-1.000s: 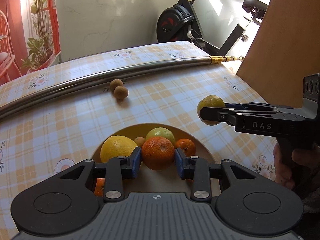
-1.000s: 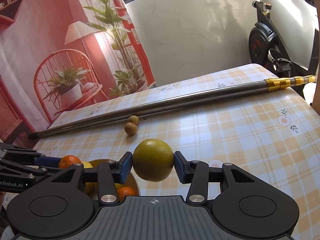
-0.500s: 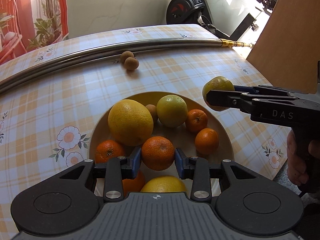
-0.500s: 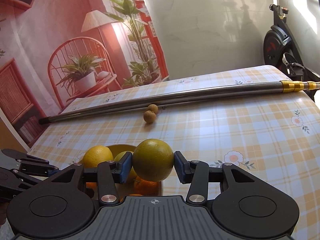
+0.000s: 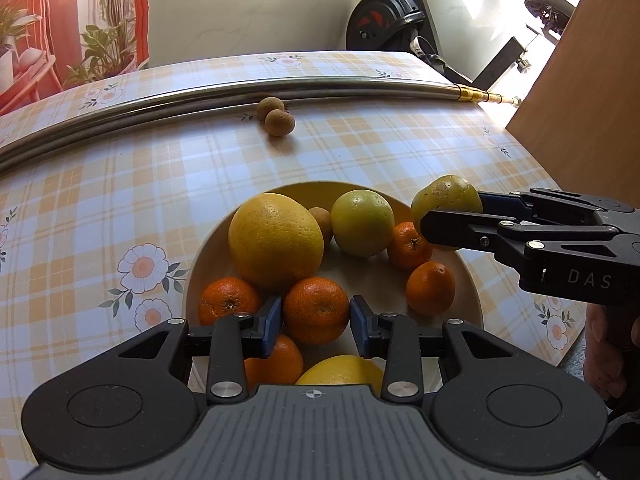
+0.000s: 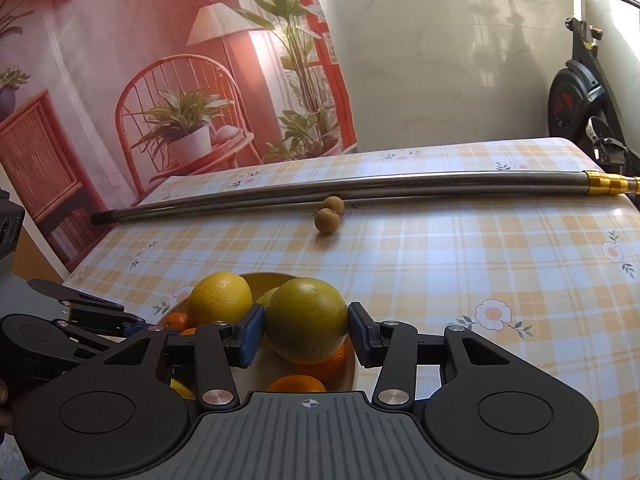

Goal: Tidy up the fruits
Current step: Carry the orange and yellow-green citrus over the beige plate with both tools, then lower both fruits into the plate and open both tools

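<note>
The left gripper [image 5: 316, 320] is clamped on a small orange [image 5: 316, 309], its blue pads pressed to the fruit's two sides, and it holds that orange over the near half of the yellow bowl [image 5: 470, 280] that sits on the checked desk [image 5: 120, 200]. In the bowl lie a large yellow citrus [image 5: 276, 242], a greenish-yellow fruit [image 5: 362, 222], a small brown fruit [image 5: 322, 220] wedged between those two, and several more small oranges around them. The right gripper [image 6: 306, 336] is closed on a yellow-green fruit [image 6: 307, 320], gripped at its widest part between the pads; from the left wrist view this fruit [image 5: 446, 200] hangs at the bowl's right rim, just above and beside the small oranges there. Well beyond the bowl, two small brown round fruits [image 5: 276, 116] sit touching each other on the desk, right against a long metal pole [image 5: 160, 100] that crosses it.
</note>
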`<state>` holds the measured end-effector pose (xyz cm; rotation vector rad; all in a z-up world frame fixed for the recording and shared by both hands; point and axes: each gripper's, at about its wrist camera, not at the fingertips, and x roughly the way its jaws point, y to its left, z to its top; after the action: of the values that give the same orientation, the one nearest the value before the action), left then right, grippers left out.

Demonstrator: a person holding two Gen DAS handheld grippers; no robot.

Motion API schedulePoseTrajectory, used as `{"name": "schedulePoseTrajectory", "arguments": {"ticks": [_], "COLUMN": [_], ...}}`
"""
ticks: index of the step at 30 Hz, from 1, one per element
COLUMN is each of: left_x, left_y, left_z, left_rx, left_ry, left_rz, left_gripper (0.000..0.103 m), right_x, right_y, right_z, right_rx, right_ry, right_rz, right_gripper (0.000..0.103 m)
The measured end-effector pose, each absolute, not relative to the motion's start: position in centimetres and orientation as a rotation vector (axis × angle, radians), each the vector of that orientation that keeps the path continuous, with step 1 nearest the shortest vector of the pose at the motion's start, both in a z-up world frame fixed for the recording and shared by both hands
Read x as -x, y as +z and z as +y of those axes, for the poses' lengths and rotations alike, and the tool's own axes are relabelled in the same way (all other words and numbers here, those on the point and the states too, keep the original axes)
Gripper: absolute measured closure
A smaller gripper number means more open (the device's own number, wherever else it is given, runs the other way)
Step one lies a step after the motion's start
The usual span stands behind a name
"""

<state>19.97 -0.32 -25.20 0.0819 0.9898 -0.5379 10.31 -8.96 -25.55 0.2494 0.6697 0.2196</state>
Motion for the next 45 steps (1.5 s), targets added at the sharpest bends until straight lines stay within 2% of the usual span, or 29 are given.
{"name": "schedulePoseTrajectory", "arguments": {"ticks": [9,24,45], "left_x": [-19.7,-19.0,-18.4], "left_y": [-24.7,-21.6,-22.1], "left_z": [0.3,3.5,5.5], "left_rx": [-0.053,0.114,0.213], "left_ry": [-0.530,-0.367,-0.299], "left_rz": [0.971,0.813,0.829], "left_gripper": [0.064,0.064,0.064], "right_x": [-10.2,-11.4,-12.6], "right_y": [-25.7,-26.3,-27.6], "right_z": [-8.1,-4.6,-4.0], "right_rx": [-0.228,-0.154,-0.171], "right_ry": [0.239,0.340,0.343], "right_rz": [0.686,0.751,0.811], "right_gripper": [0.061,0.061,0.061]}}
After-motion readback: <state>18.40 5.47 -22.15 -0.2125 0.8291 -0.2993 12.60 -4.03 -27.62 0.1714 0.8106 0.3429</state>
